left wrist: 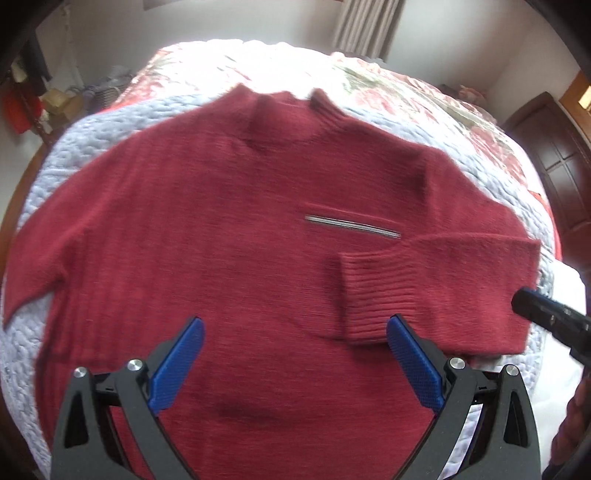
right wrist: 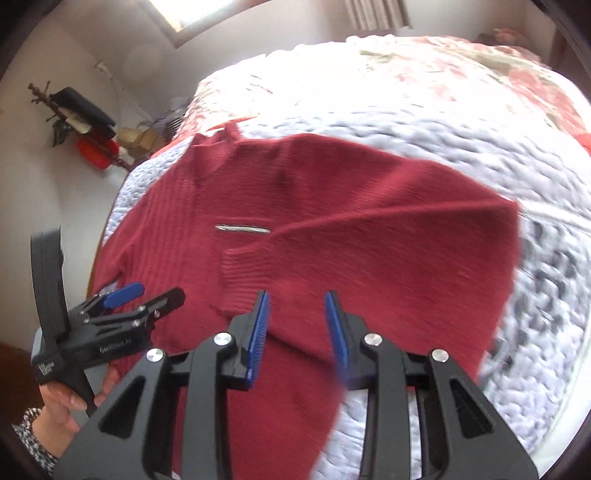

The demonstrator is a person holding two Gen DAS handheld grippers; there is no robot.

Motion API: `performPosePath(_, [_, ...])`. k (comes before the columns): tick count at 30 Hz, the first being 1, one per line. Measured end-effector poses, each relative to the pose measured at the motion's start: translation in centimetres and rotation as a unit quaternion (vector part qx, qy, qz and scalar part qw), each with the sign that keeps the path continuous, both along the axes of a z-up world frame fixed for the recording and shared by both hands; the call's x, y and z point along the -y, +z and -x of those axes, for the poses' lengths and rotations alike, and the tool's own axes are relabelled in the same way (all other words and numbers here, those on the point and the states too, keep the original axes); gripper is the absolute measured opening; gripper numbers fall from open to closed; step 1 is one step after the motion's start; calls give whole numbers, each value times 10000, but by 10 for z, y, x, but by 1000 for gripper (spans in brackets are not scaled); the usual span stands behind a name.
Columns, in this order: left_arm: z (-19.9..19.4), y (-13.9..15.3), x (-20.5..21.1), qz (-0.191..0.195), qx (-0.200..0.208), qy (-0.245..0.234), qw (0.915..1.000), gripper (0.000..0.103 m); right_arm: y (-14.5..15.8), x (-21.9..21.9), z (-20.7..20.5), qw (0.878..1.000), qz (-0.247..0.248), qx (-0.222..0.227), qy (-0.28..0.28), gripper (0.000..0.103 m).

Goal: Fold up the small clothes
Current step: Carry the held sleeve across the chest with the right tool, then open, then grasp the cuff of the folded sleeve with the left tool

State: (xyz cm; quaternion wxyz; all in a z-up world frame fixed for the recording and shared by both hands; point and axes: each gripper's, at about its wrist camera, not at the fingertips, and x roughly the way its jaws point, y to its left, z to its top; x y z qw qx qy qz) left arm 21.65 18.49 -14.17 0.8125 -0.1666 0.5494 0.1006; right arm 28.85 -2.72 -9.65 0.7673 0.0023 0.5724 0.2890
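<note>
A dark red knitted sweater (left wrist: 229, 229) lies flat, front up, on a pale blue quilted bedspread (left wrist: 85, 147), collar towards the far side. One sleeve is folded across the body, and its ribbed cuff (left wrist: 358, 295) rests below a silver chest zip (left wrist: 351, 225). My left gripper (left wrist: 295, 323) hovers open over the lower body, its right pad beside the cuff. In the right wrist view, my right gripper (right wrist: 297, 295) is open and holds nothing above the folded sleeve (right wrist: 369, 251), just right of the cuff (right wrist: 240, 273). The left gripper (right wrist: 162, 290) shows there too, held by a hand (right wrist: 62, 406).
The bedspread lies over a floral quilt (left wrist: 388, 96) covering the bed's far half. A dark wooden door (left wrist: 554, 166) stands at the right. Boxes and red items (right wrist: 136, 142) clutter the floor past the bed's left side. A curtain (left wrist: 365, 26) hangs behind.
</note>
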Motion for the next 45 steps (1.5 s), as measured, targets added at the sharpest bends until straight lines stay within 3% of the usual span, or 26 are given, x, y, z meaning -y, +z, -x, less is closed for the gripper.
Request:
performPosePath(6, [-36, -31, 45, 47, -412, -93, 9991, 99, -5, 53, 19, 9996, 74, 90, -243, 32])
performPosePath(10, [-48, -38, 69, 44, -453, -201, 9988, 99, -8, 77, 32, 9991, 122, 150, -365, 32])
performPosePath(15, [-59, -37, 93, 125, -404, -354, 9985, 85, -16, 100, 39, 9983, 77, 46, -577, 32])
performPosePath(18, [-66, -37, 101, 234, -345, -442, 9982, 67, -20, 110, 40, 9974, 24, -53, -719, 32])
performPosePath(21, [-73, -38, 105, 304, -295, -464, 9980, 33, -23, 115, 40, 9968, -2, -122, -785, 32])
performPosePath(23, [-74, -38, 98, 466, -242, -414, 9978, 3, -23, 117, 41, 9969, 21, -116, -781, 32])
performPosePath(24, [-73, -36, 93, 557, -195, -369, 9976, 0, -22, 118, 43, 9969, 26, -110, -776, 32])
performPosePath(32, [-56, 14, 43, 592, 921, 31, 9940, 0, -24, 105, 40, 9962, -61, -138, -853, 32])
performPosePath(36, [-52, 15, 21, 996, 712, -85, 9924, 0, -25, 95, 37, 9964, -54, -164, -829, 32])
performPosePath(37, [-52, 11, 18, 1036, 604, -99, 9927, 13, -25, 93, 37, 9965, -53, -178, -819, 32])
performPosePath(38, [-52, 6, 18, 1041, 449, -129, 9935, 42, -25, 90, 36, 9965, -56, -190, -807, 32])
performPosePath(40, [-51, -6, 18, 996, 256, -85, 9947, 72, -25, 84, 37, 9968, -64, -198, -774, 32])
performPosePath(45, [-44, -53, 16, 1563, -259, 156, 9872, 75, -26, 84, 39, 9970, -17, -153, -757, 32])
